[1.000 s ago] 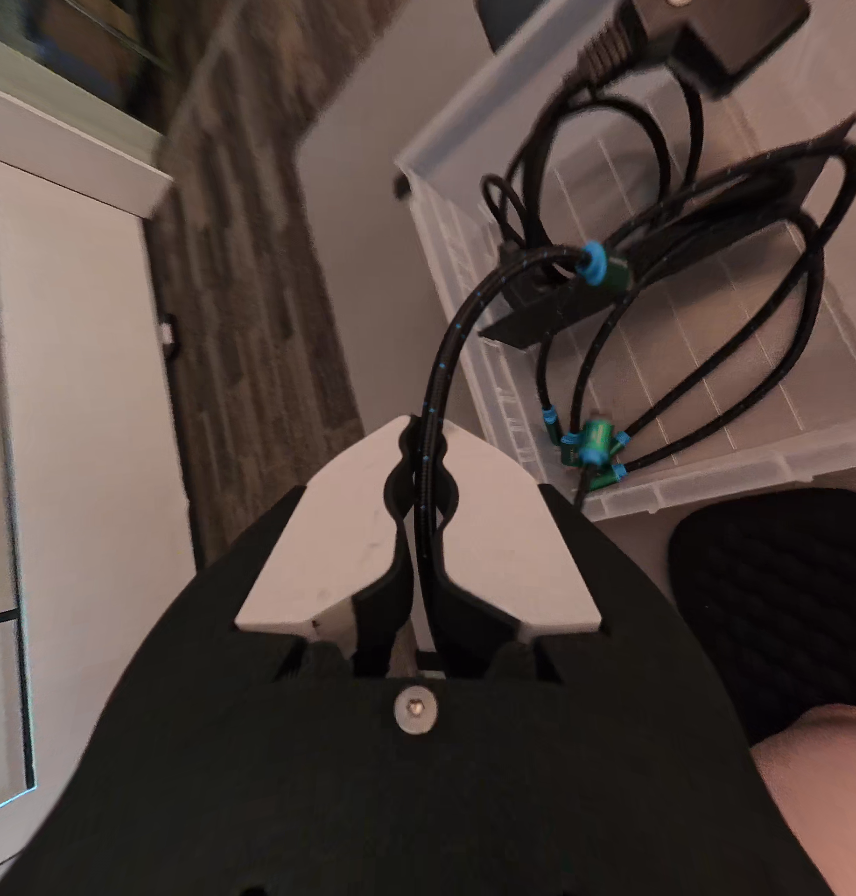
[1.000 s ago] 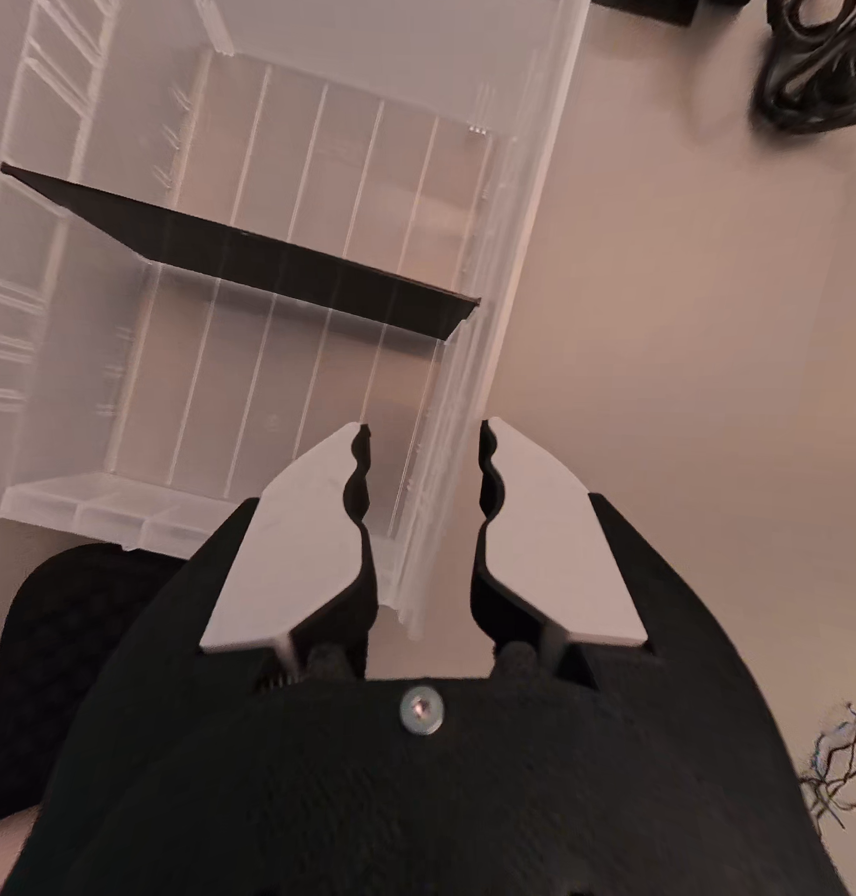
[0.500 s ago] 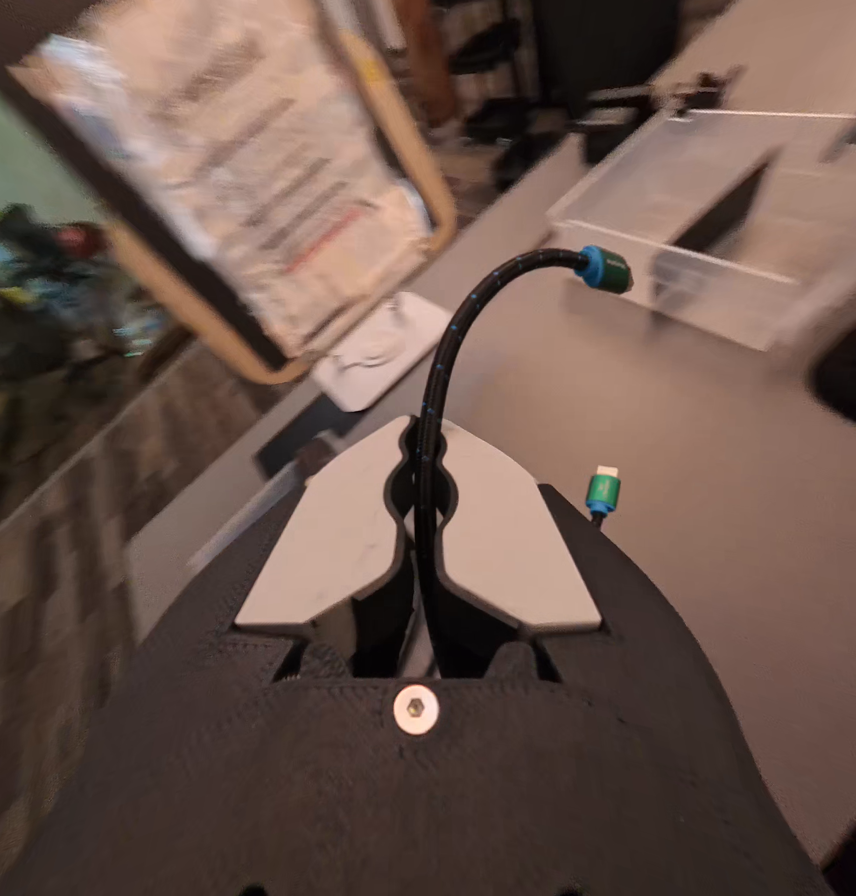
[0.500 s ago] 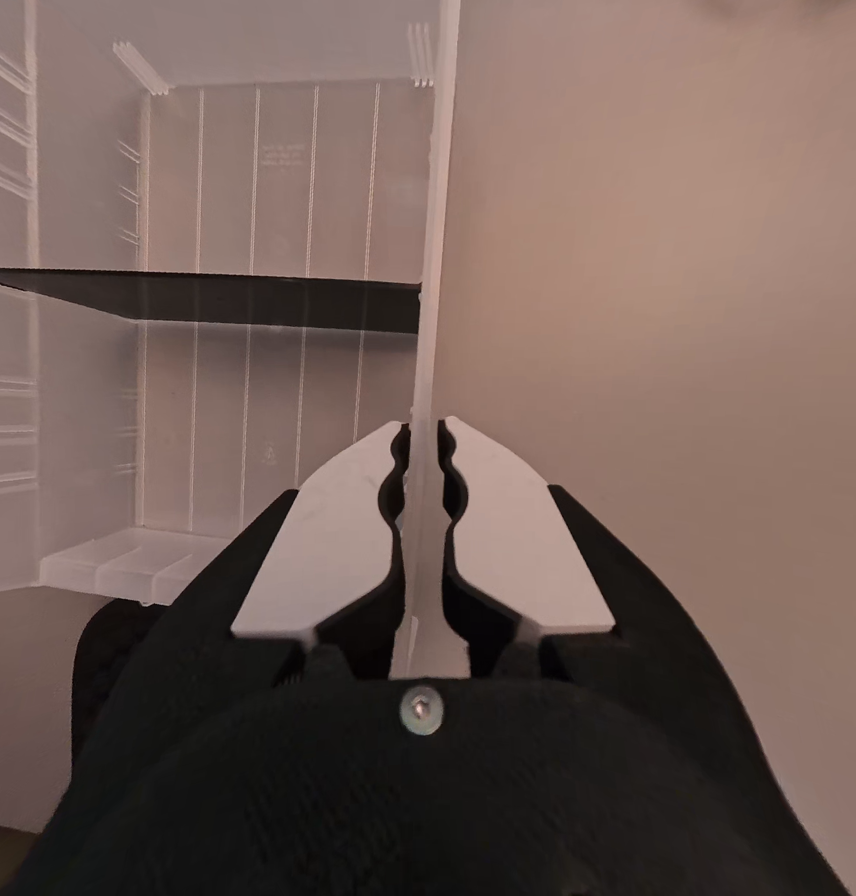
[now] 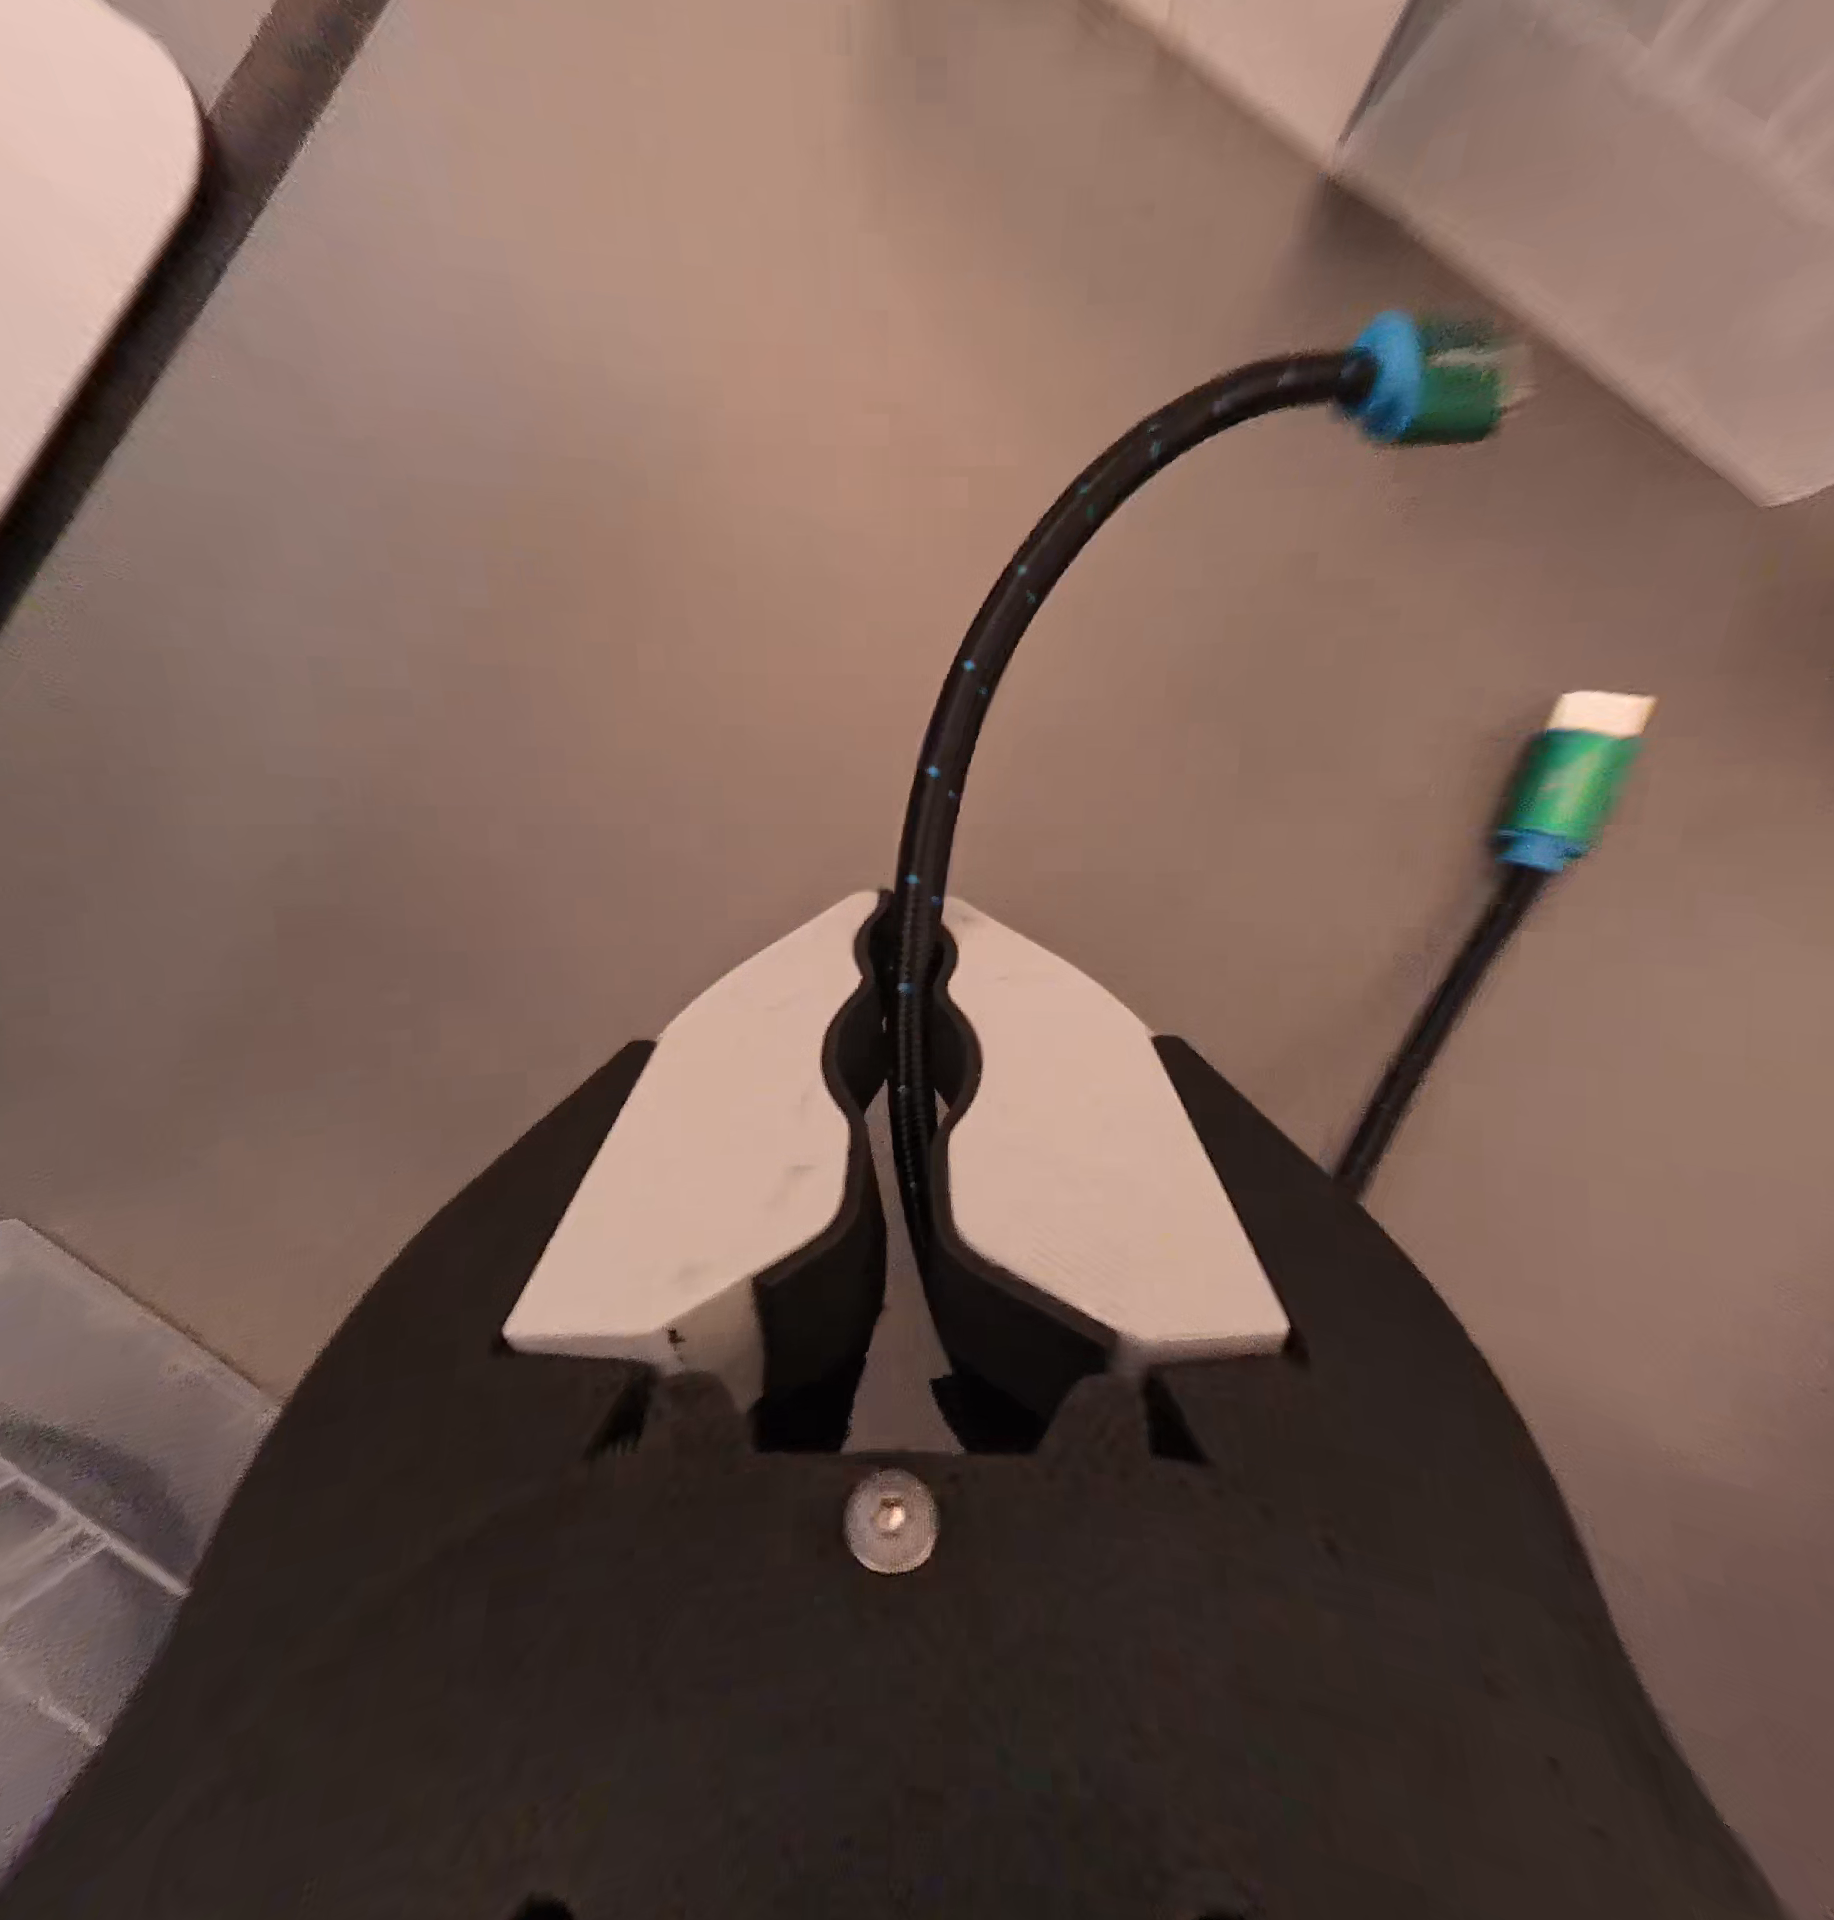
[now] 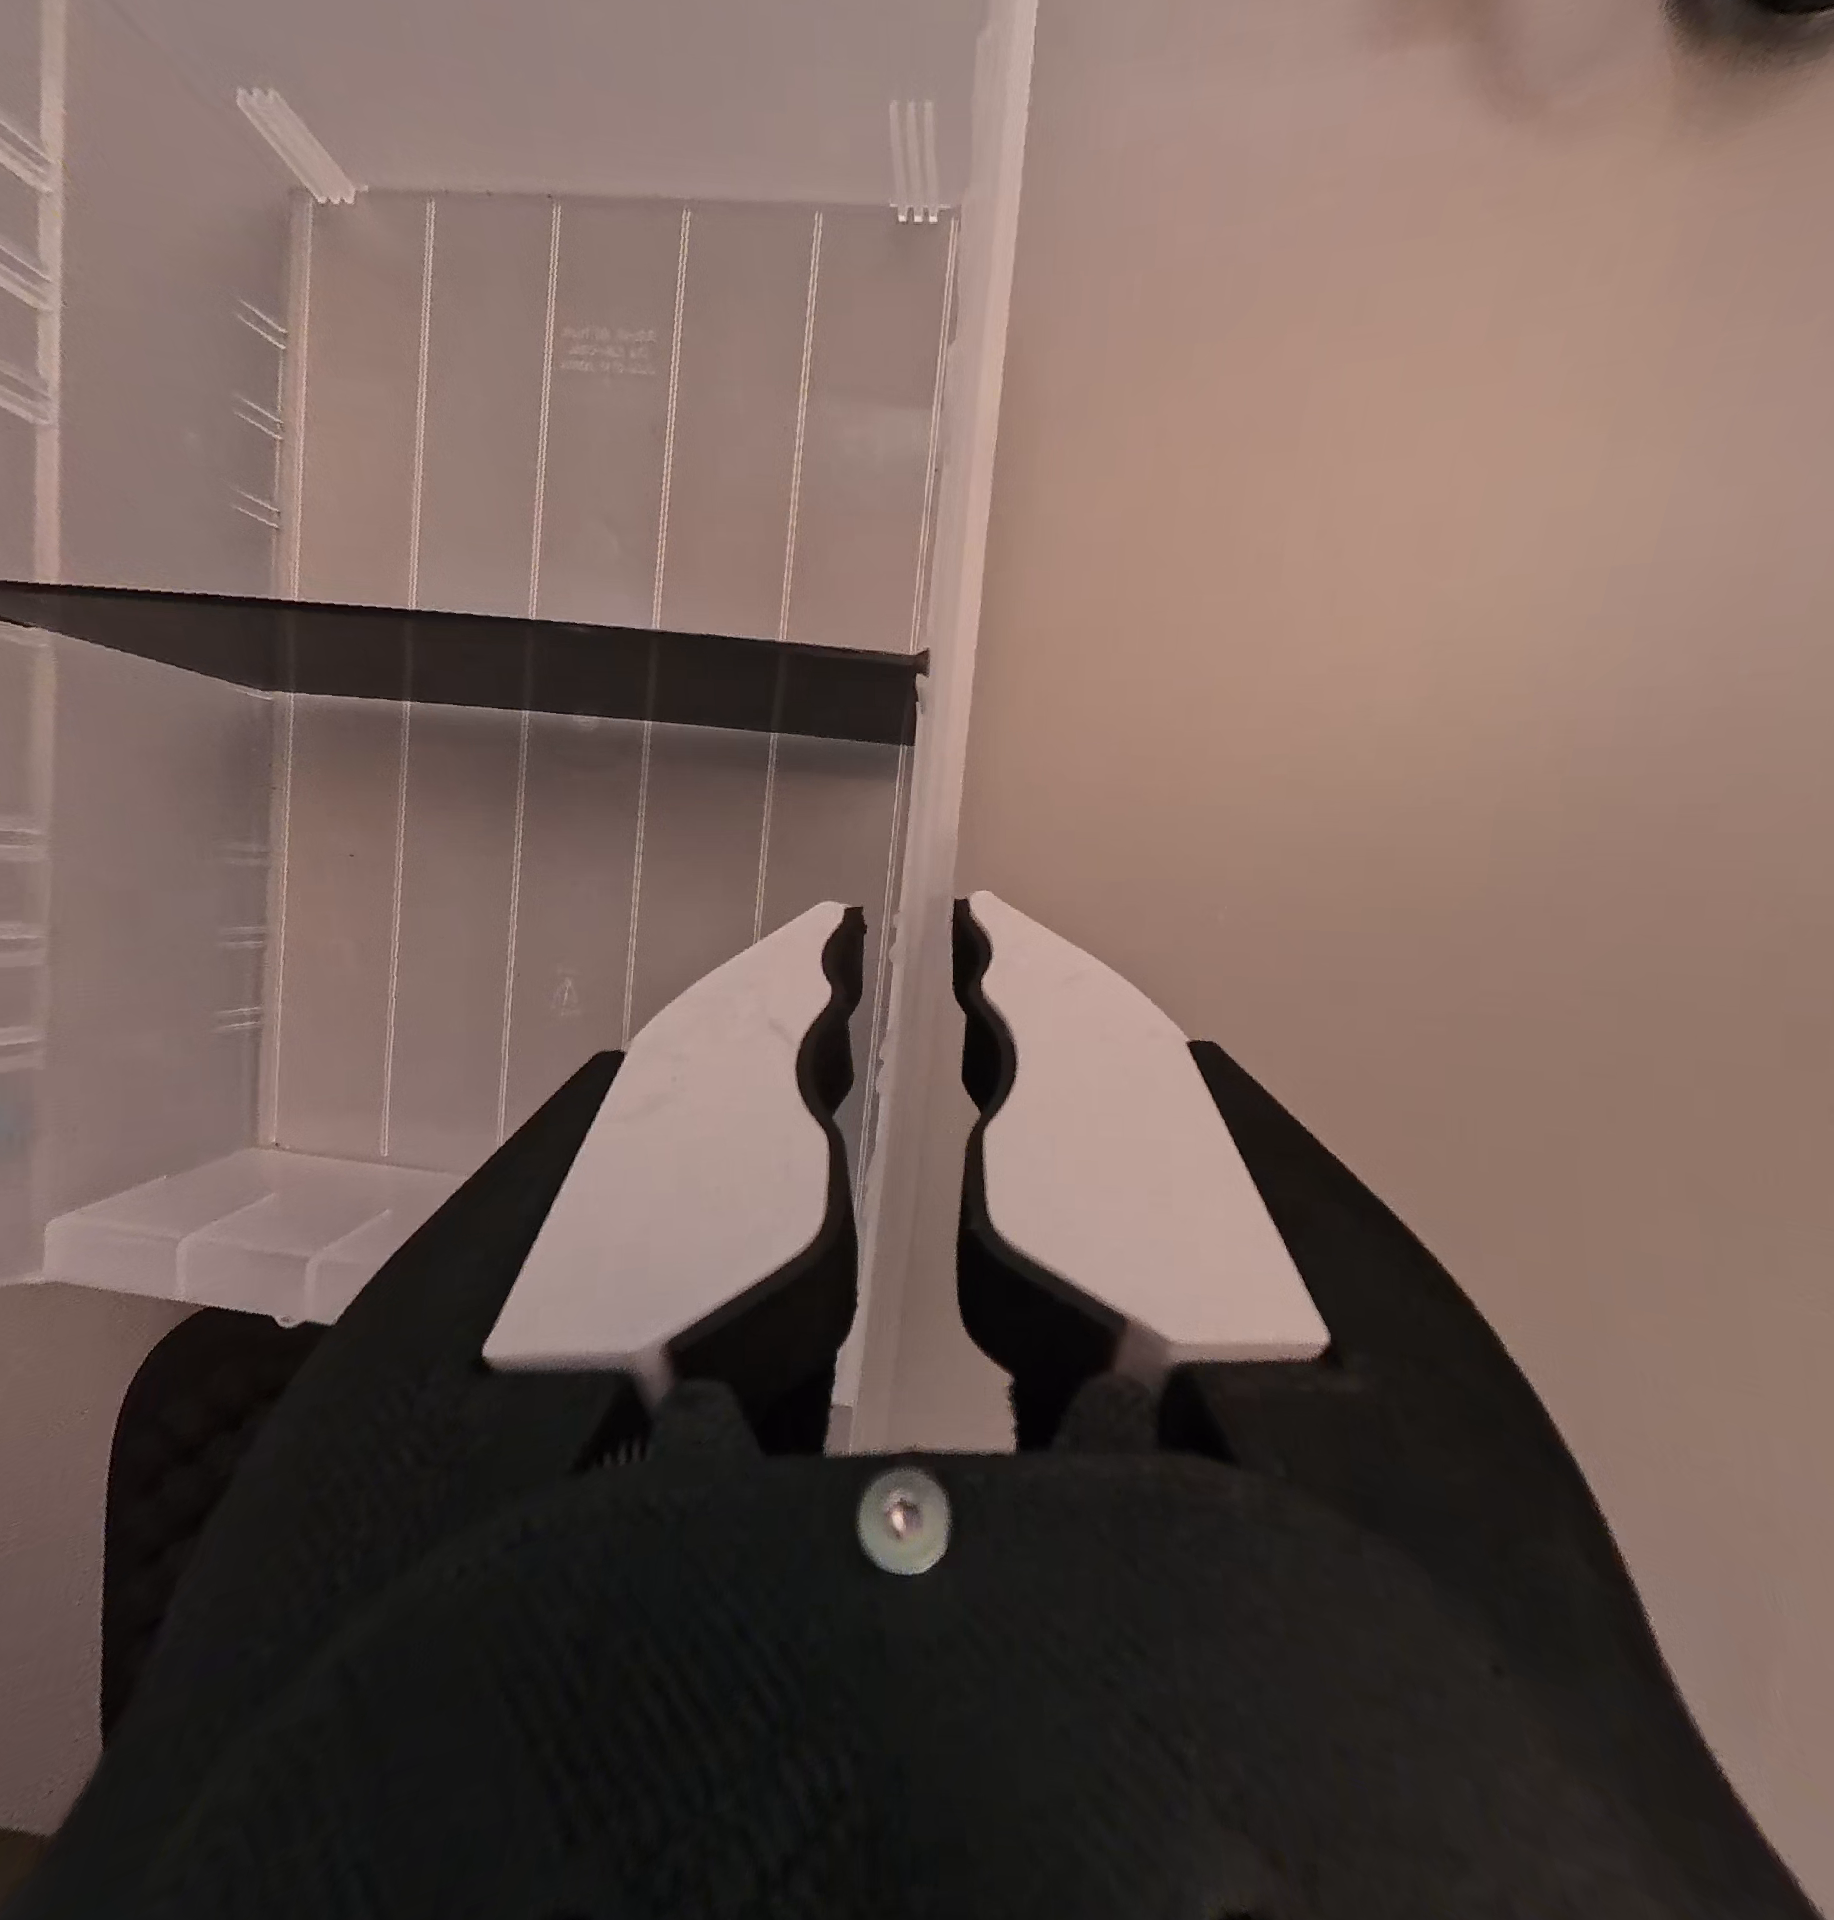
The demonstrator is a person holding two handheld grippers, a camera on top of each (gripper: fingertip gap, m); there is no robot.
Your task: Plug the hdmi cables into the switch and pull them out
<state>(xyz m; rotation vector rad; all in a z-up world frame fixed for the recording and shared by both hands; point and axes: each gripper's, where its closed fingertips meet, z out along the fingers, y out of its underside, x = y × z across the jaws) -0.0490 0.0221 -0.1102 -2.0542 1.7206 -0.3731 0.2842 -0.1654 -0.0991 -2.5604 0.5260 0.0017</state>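
hidden: the switch shows in neither view; held cable's plug (image 5: 1432, 387) is blurred, its tip hard to make out; bin corner at upper right of the left wrist view is cut off and blurred.
left gripper (image 5: 911, 914): closed tight on a black braided cable (image 5: 980, 665), pinched near the fingertips; cable arcs up and right of the gripper, green plug with blue collar hanging over the bench (image 5: 580, 520).
right gripper (image 6: 908, 914): narrow gap, straddling the side wall of a clear plastic bin (image 6: 944, 727); can't tell if the pads touch the wall.
bin: black divider (image 6: 477, 665) crosses it ahead-left of the right gripper.
count: 2 cables seen — one held, second cable (image 5: 1453, 1018) lying on the bench right of the left gripper, green plug (image 5: 1567, 790) pointing away; 1 bin for certain; second clear container (image 5: 51, 1455) at lower left.
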